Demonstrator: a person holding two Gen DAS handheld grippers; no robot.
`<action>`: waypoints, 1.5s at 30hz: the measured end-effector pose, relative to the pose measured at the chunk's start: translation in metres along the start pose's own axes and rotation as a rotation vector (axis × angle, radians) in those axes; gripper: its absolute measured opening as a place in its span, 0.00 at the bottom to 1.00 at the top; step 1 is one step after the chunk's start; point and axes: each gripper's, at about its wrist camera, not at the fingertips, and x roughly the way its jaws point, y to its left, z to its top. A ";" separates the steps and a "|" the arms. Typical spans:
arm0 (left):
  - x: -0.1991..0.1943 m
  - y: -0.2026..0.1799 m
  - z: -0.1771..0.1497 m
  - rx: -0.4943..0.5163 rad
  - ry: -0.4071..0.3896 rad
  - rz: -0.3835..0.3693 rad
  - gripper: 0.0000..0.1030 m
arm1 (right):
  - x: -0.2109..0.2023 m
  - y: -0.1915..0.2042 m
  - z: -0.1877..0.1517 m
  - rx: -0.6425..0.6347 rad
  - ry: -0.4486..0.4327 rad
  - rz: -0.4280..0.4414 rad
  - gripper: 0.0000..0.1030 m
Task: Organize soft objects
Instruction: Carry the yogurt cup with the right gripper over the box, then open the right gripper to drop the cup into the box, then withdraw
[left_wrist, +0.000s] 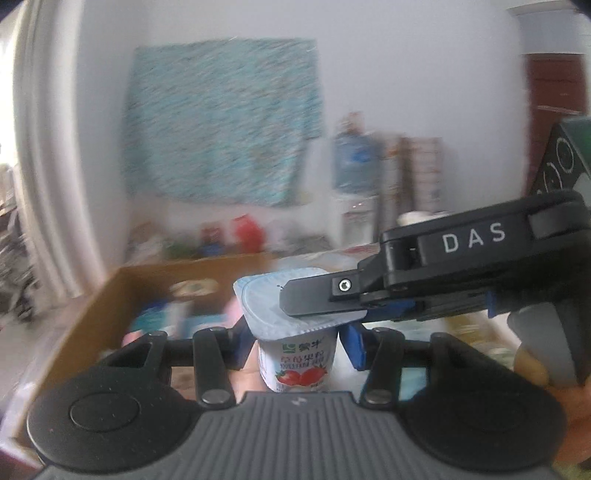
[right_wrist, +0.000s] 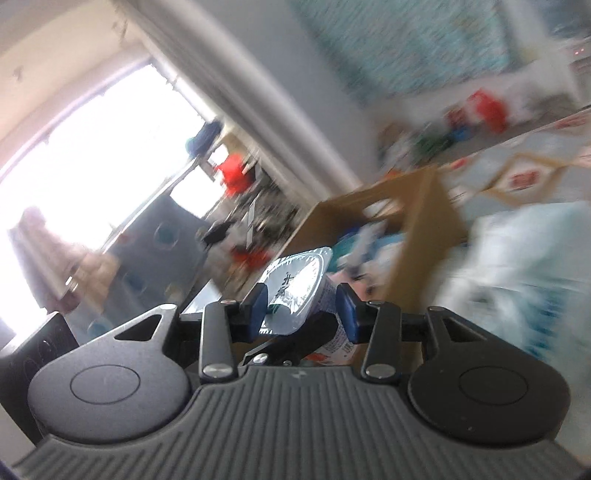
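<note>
From the left wrist, the left gripper (left_wrist: 297, 341) clamped its 2 blue pads on the body of a small white yogurt cup (left_wrist: 295, 332) with a strawberry label and pale foil lid, held upright above the near edge of an open cardboard box (left_wrist: 96, 317), while the right gripper (left_wrist: 325, 319) pinched the lid's rim from the right. From the right wrist, the cup (right_wrist: 301, 301) sat tilted between the right gripper's (right_wrist: 303, 312) pads; whether they pressed on it I could not tell, and the box (right_wrist: 424, 236) lay just beyond, blurred.
</note>
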 end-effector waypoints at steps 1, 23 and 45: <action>0.004 0.014 0.003 -0.016 0.030 0.022 0.49 | 0.017 0.003 0.006 0.001 0.041 0.009 0.41; 0.105 0.135 -0.049 -0.343 0.528 0.001 0.55 | 0.215 0.006 0.002 -0.067 0.558 -0.190 0.44; 0.078 0.134 -0.041 -0.377 0.472 0.035 0.86 | 0.197 -0.007 0.019 -0.018 0.411 -0.129 0.55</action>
